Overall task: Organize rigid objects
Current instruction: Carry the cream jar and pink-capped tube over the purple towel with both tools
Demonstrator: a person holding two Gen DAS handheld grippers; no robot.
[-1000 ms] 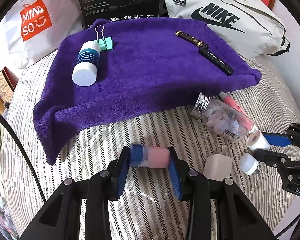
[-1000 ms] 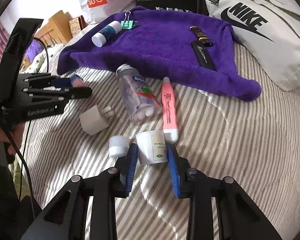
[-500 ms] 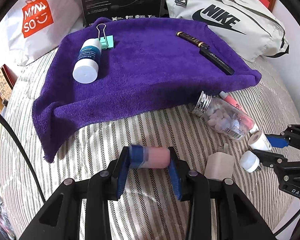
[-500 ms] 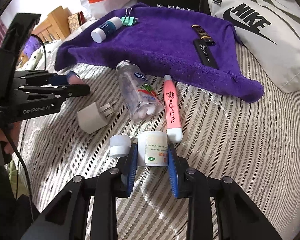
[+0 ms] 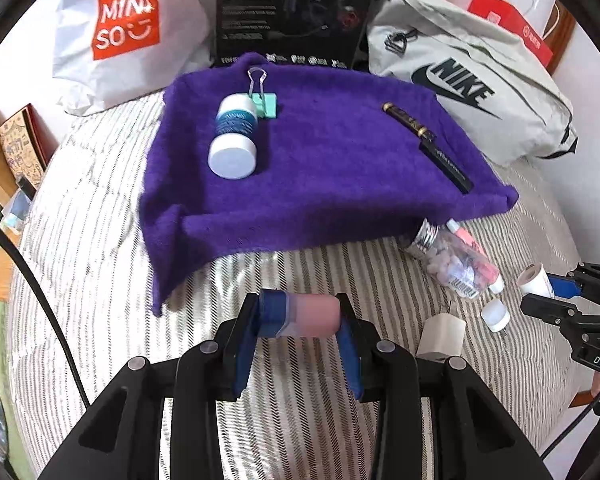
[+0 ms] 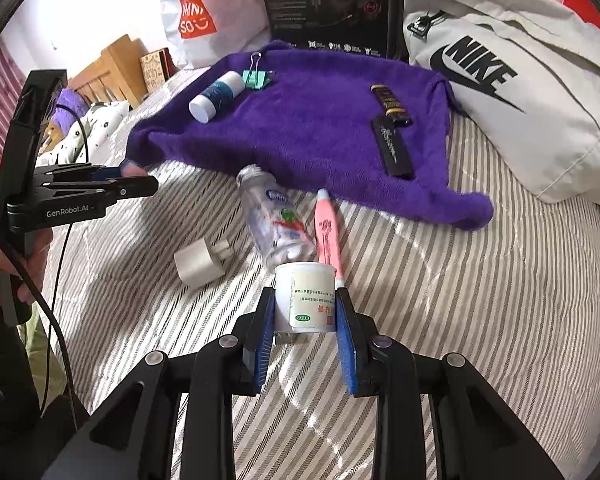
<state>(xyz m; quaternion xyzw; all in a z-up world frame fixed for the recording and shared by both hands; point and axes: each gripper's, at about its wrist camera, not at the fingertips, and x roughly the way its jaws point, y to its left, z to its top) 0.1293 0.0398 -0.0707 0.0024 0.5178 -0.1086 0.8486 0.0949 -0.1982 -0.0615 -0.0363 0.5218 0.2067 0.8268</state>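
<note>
both wrist views face the purple towel

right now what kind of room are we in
Most likely a bedroom: the things lie on a striped quilt that looks like a bed, a wooden headboard stands at one end, and a shopping bag and a sports bag are piled by the wall.

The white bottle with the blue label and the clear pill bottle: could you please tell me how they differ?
The white bottle is opaque and lies on the purple towel; the clear pill bottle shows its pills and lies on the striped bedding. One has a white cap, the other a silver one. Both lie on their sides, ungripped.
</note>
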